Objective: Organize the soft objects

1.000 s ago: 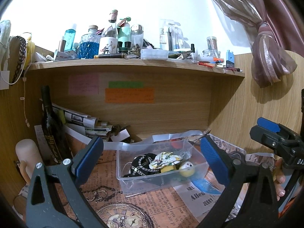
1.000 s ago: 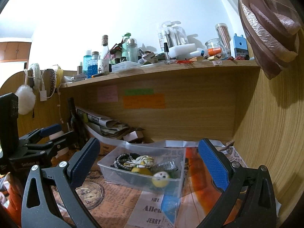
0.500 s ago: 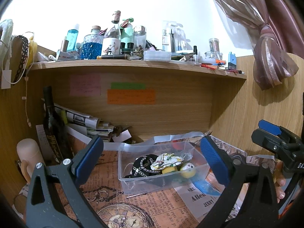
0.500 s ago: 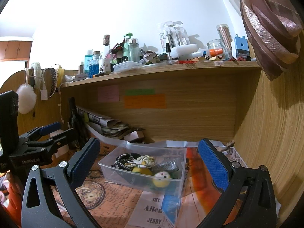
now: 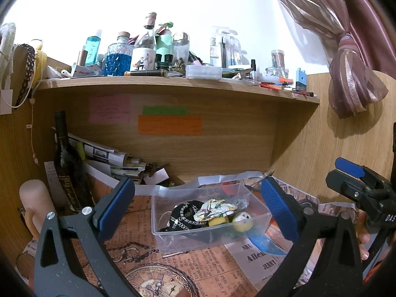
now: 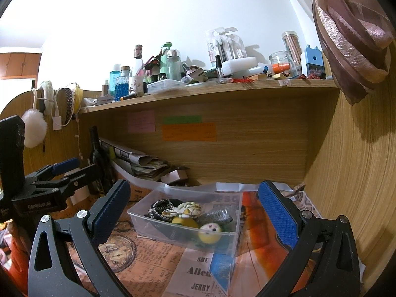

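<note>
A clear plastic bin (image 5: 173,237) (image 6: 158,232) stands on the newspaper-covered desk under the shelf. It holds soft things: a black chain-trimmed piece (image 5: 183,216) (image 6: 158,209), a floral scrunchie (image 5: 217,208) (image 6: 184,209), a yellow plush ball with a face (image 5: 243,221) (image 6: 210,231) and a silvery piece (image 6: 217,216). My left gripper (image 5: 198,205) is open and empty, held back from the bin. My right gripper (image 6: 193,210) is open and empty too, also short of the bin. Each gripper shows at the edge of the other's view.
A dark wine bottle (image 5: 65,163) and stacked papers (image 5: 109,158) stand at the back left. A beige cylinder (image 5: 37,200) is at far left. The shelf (image 5: 173,84) above is crowded with bottles. A tied curtain (image 5: 351,74) hangs at right.
Both grippers have drifted slightly; the bin sits a little lower and more centred in the left wrist view. Nothing was taken hold of or let go.
</note>
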A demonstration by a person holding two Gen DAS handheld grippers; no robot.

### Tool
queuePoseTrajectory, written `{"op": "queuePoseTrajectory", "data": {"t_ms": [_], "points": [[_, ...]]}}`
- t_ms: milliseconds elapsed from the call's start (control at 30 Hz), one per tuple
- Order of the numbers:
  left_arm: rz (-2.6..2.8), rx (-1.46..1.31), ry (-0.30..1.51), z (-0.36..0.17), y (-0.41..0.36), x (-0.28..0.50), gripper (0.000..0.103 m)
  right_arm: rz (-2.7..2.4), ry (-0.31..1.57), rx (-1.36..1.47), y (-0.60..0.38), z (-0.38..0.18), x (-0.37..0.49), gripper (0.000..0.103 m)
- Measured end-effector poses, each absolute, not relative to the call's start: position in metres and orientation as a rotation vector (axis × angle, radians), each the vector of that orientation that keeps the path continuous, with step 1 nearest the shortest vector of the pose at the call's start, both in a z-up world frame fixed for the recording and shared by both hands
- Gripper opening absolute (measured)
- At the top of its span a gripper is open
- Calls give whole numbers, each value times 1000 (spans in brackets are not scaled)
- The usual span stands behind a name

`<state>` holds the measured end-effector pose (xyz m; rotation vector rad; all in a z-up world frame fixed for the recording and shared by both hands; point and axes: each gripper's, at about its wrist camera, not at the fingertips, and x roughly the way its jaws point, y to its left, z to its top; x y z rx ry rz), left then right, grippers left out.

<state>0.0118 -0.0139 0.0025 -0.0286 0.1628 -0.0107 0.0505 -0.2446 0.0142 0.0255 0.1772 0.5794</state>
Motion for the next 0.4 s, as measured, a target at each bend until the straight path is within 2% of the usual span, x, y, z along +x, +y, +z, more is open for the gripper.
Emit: {"op": "queuePoseTrajectory", "data": {"t_ms": [400], "points": [[-34,-11,147,2,-20,7,103,577,185,26,-245,13,53,103]]}}
